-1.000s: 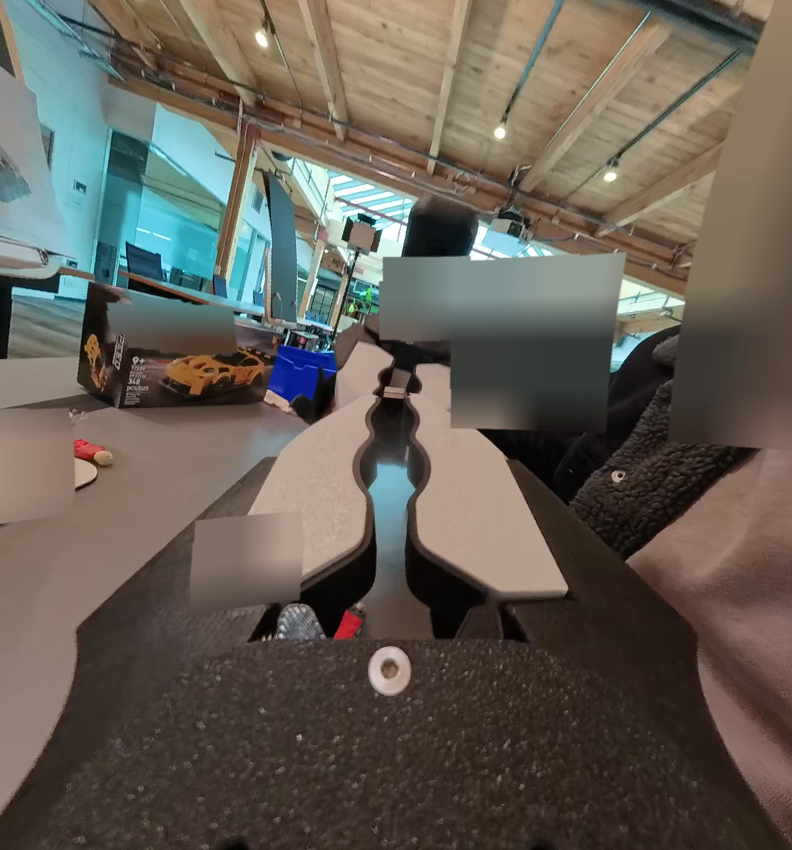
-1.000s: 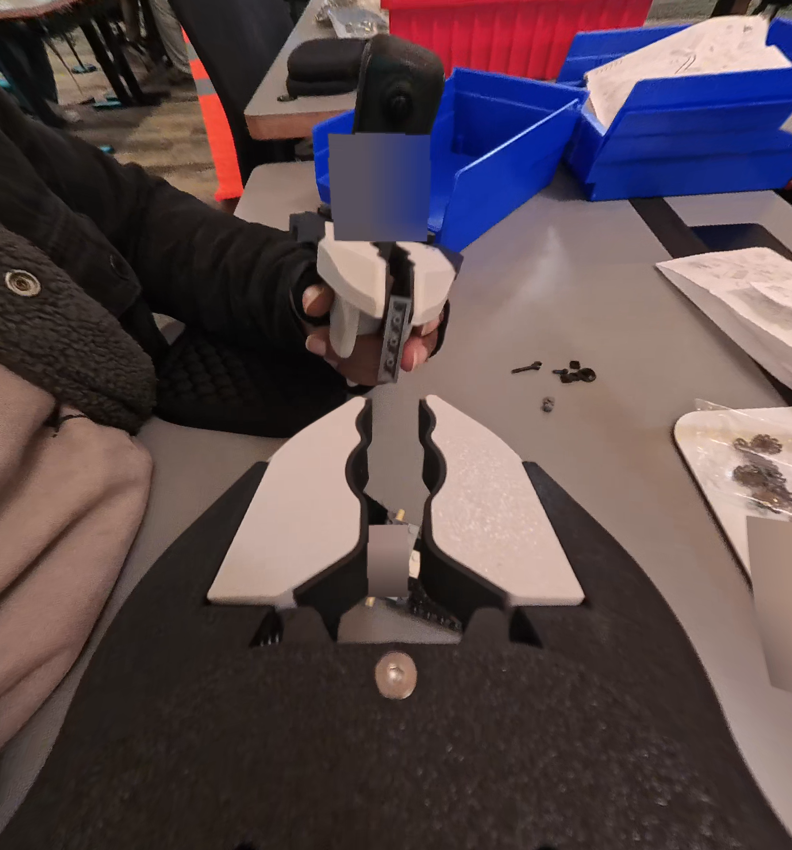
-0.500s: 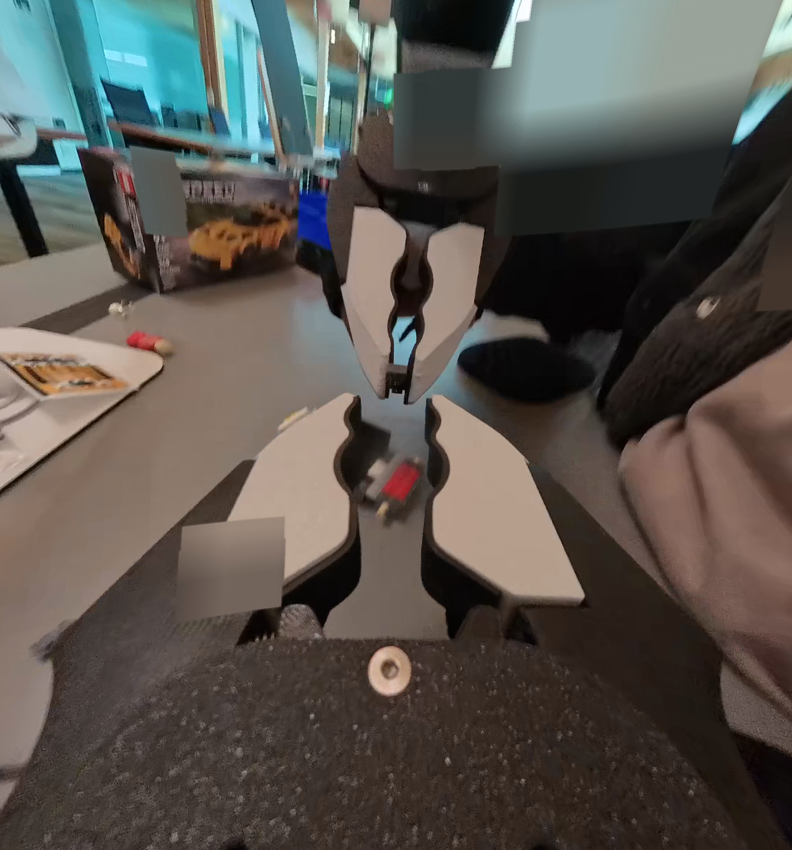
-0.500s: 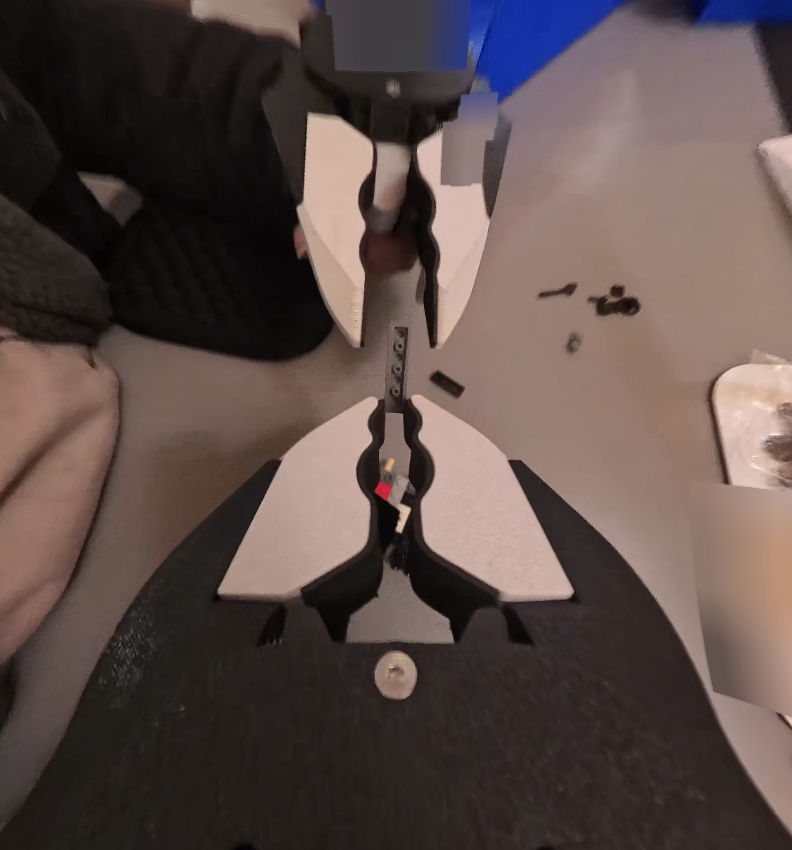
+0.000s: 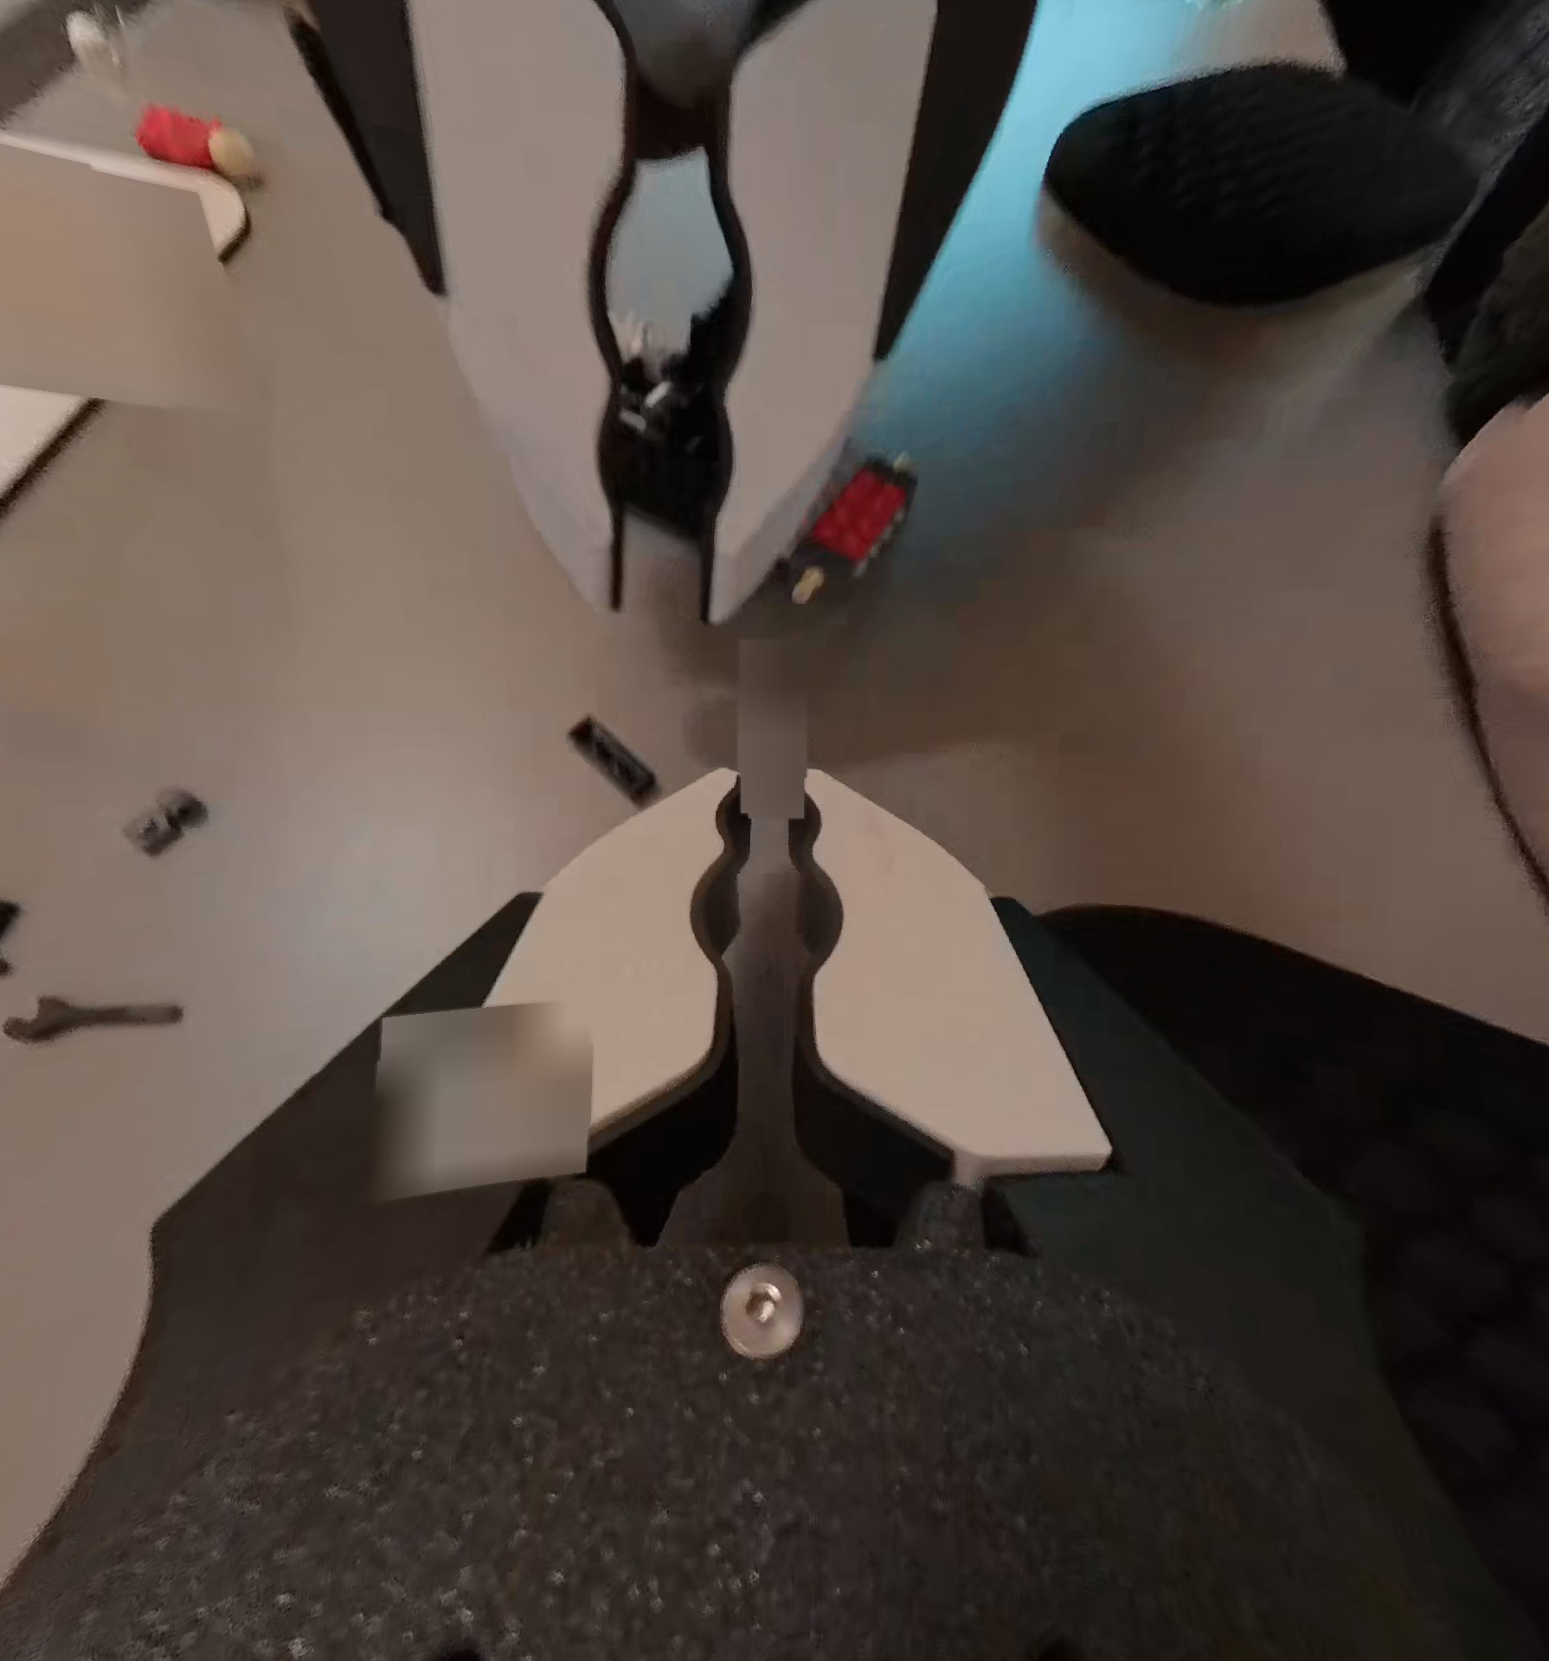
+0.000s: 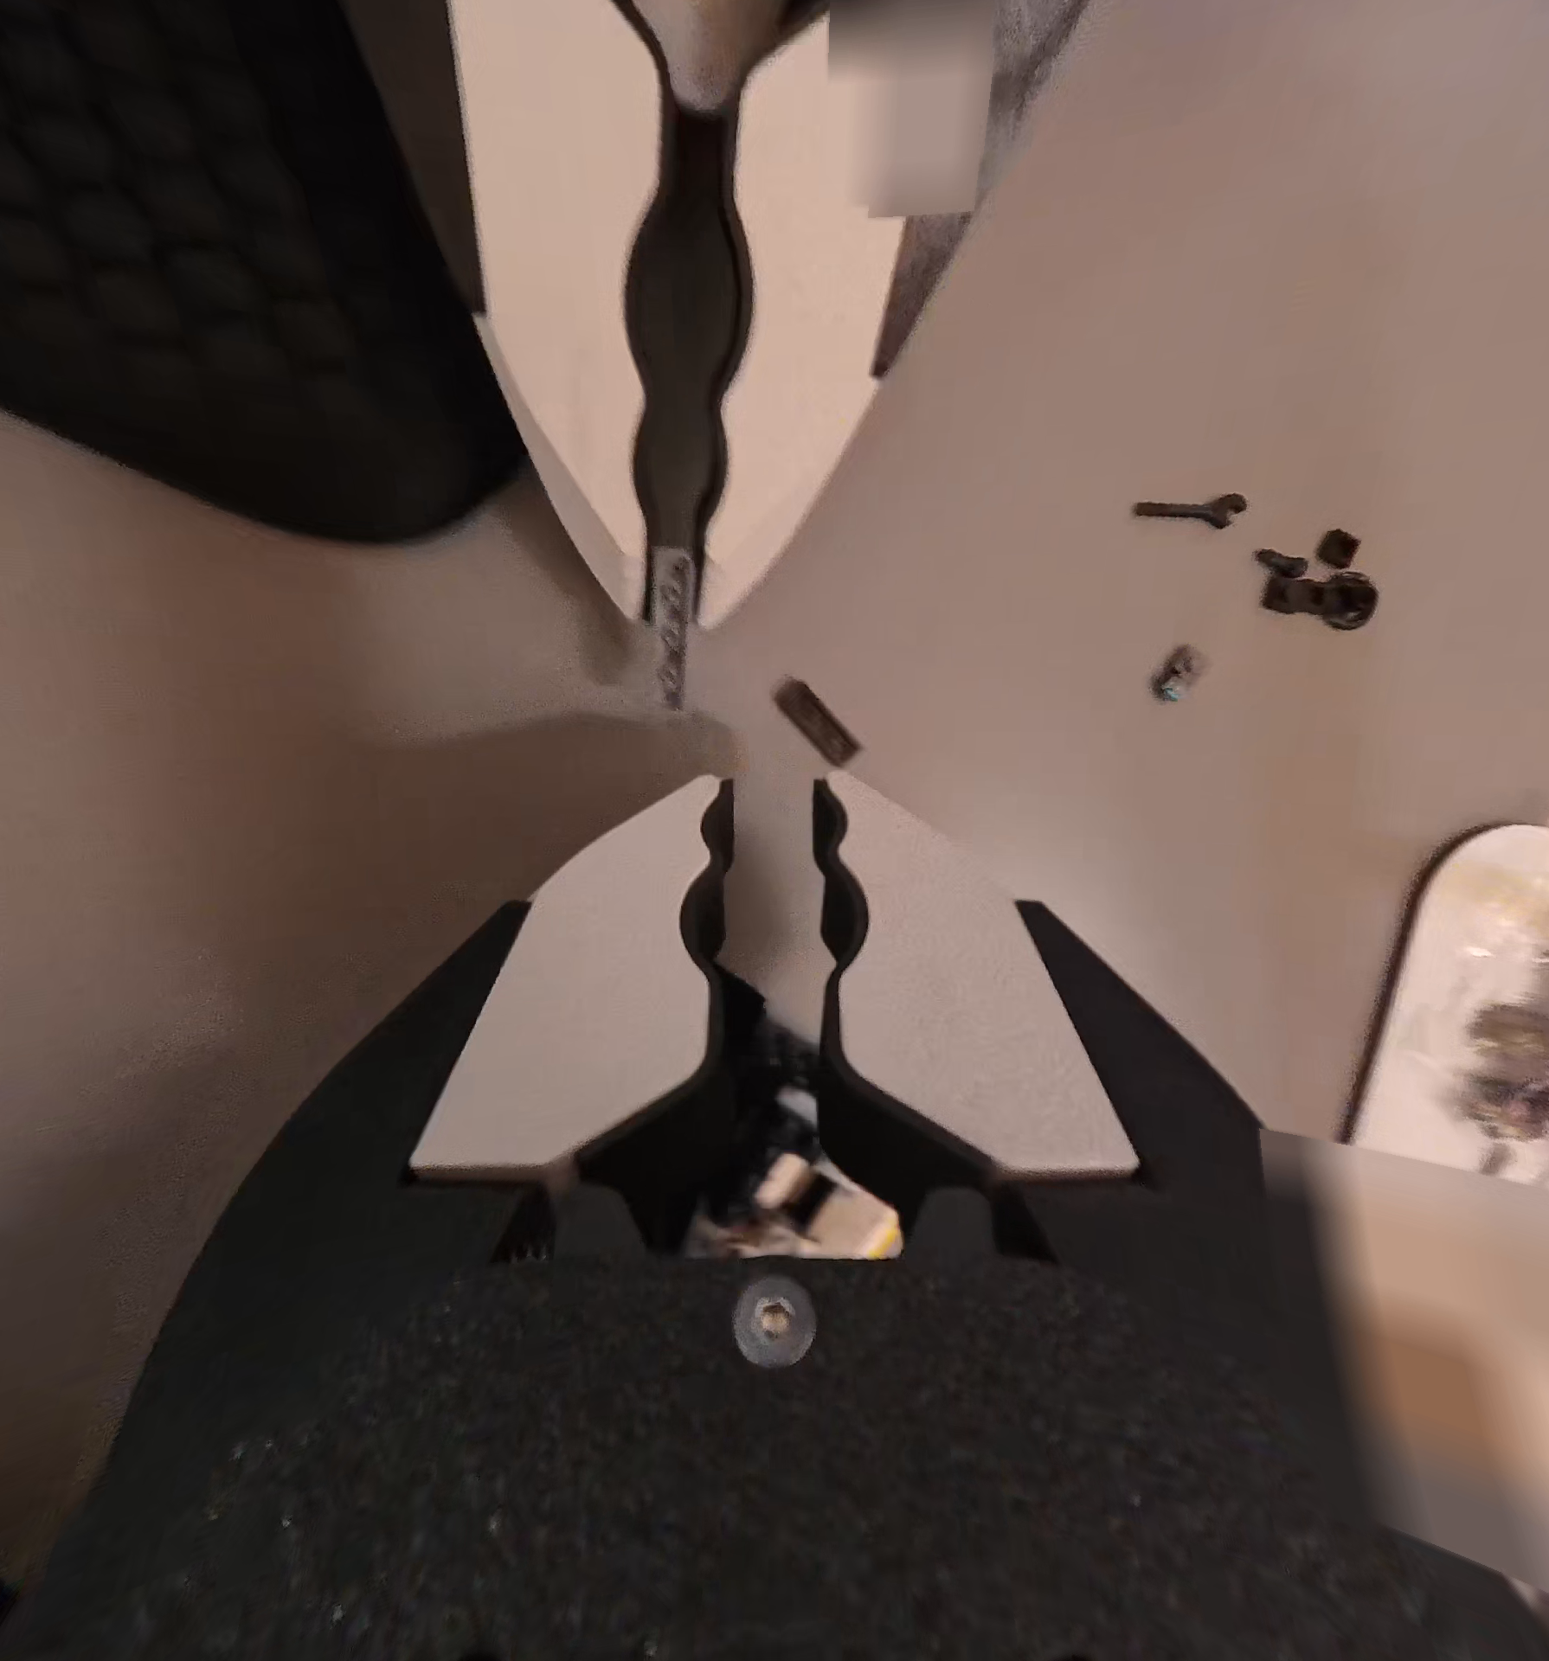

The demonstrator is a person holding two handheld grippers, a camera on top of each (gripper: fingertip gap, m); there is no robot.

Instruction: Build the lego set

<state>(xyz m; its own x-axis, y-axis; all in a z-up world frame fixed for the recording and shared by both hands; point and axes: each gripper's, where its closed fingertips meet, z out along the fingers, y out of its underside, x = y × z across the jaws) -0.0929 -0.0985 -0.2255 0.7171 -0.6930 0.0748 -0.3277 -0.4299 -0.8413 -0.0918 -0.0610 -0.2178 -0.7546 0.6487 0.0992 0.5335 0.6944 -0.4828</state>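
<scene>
My left gripper [image 5: 771, 795] is shut on a thin dark grey lego plate with holes. The right wrist view shows the plate [image 6: 674, 629] sticking out of the left fingertips, just above the grey table [image 6: 1113, 270]. In the left wrist view a blurred patch covers it. My right gripper [image 6: 771, 786] faces the left one tip to tip, jaws a little apart, nothing between its tips. A lego assembly with a red top [image 5: 856, 517] lies on the table under the right gripper. Its black, white and yellow parts [image 6: 780, 1159] show through that gripper's gap.
A small black piece [image 6: 816, 719] lies between the two grippers. More small black parts [image 6: 1315, 589] and a wrench-shaped part [image 5: 92, 1020] lie to the side. There are a white tray [image 6: 1472, 899] with bagged parts, another tray corner [image 5: 222, 216], a red piece [image 5: 182, 144] and a person's dark sleeve [image 6: 168, 270]. Left tips to right tips: about 4 centimetres. The small black piece [image 6: 816, 719] is about 4 centimetres from both grippers' fingertips. It turns up in the left wrist view [image 5: 617, 758] as well.
Half a second ago my right gripper held the plate and the left was open. Now the left is shut on it and the right has opened. Both have tilted down close to the table.
</scene>
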